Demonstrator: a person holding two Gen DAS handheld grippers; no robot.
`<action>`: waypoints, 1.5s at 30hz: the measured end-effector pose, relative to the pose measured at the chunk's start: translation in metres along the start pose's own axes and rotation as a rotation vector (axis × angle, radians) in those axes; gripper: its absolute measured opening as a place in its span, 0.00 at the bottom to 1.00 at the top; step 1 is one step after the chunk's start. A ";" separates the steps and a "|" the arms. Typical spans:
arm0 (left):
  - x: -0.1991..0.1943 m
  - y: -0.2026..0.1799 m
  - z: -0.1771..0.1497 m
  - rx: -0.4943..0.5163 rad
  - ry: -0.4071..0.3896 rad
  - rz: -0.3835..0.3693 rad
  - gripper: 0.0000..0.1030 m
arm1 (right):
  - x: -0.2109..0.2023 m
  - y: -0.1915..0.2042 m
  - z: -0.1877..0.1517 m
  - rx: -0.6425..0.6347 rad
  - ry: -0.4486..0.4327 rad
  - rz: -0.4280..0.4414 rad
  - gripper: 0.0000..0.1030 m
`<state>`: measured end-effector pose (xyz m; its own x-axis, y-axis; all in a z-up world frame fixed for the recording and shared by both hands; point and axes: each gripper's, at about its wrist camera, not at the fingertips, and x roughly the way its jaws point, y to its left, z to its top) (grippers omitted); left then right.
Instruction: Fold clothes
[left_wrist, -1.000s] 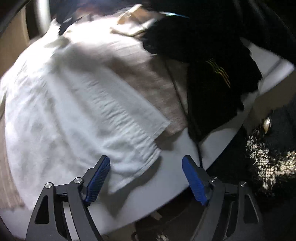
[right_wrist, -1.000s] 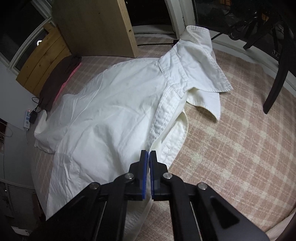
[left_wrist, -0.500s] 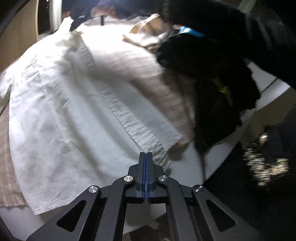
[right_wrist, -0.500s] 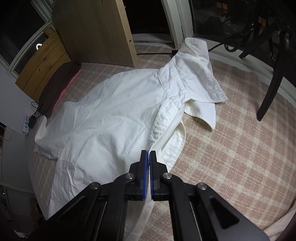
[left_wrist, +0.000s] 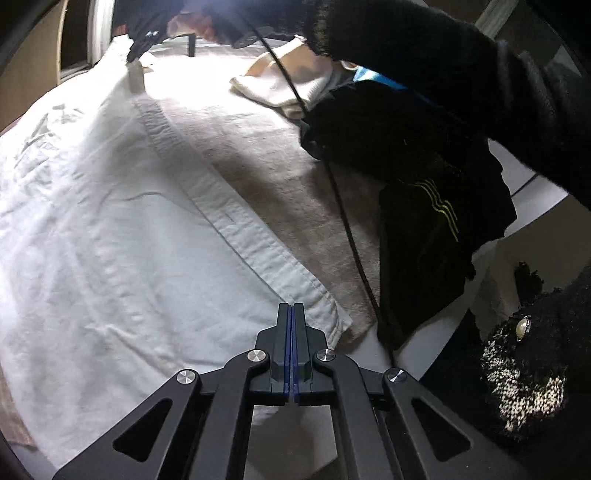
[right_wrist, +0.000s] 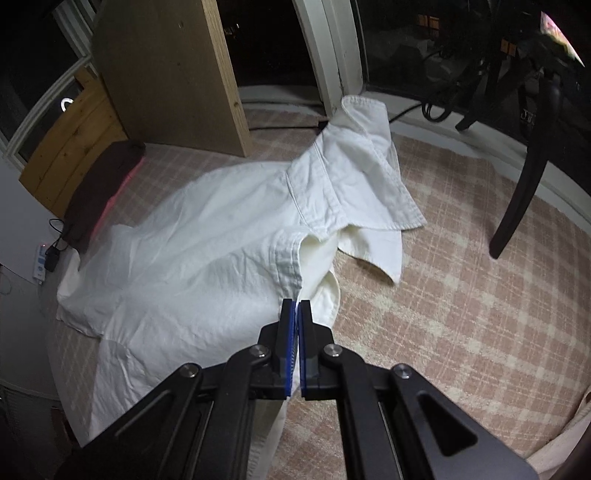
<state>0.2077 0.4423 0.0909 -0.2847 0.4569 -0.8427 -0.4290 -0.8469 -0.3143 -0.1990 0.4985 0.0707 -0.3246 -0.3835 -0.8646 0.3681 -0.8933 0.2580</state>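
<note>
A white button-up shirt (left_wrist: 110, 240) lies spread on a plaid-covered table, its button placket (left_wrist: 221, 206) running diagonally. My left gripper (left_wrist: 293, 308) is shut on the bottom hem, right beside the placket's lower corner. In the right wrist view the same shirt (right_wrist: 192, 266) shows its collar (right_wrist: 362, 177) at the far end. My right gripper (right_wrist: 296, 304) is shut on the placket edge below the collar, with white fabric passing between the pads. The right gripper also shows, small and dark, at the far top (left_wrist: 142, 42) of the left wrist view.
A black garment (left_wrist: 424, 229) with yellow-green stripes and a folded cream cloth (left_wrist: 284, 85) lie right of the shirt. A black sleeve (left_wrist: 461, 74) and a cable (left_wrist: 347, 221) cross above. Beyond stand a wooden board (right_wrist: 166, 74) and a chair leg (right_wrist: 524, 177).
The left gripper went from open around the hem corner to shut on it and rose slightly. The right gripper stayed shut on the placket, and the collar end shifted a little.
</note>
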 end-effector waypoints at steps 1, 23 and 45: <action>-0.001 -0.002 -0.001 0.001 0.013 -0.007 0.00 | 0.003 -0.002 -0.001 0.003 0.009 -0.001 0.02; -0.015 -0.021 0.001 0.100 0.007 0.133 0.04 | -0.012 -0.021 -0.020 0.064 0.056 0.021 0.11; -0.038 -0.002 0.033 -0.022 -0.153 0.038 0.04 | -0.041 -0.024 -0.117 0.214 0.204 0.360 0.39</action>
<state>0.1915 0.4354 0.1383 -0.4280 0.4592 -0.7784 -0.3969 -0.8693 -0.2946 -0.0928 0.5633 0.0496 -0.0228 -0.6433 -0.7653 0.2304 -0.7483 0.6221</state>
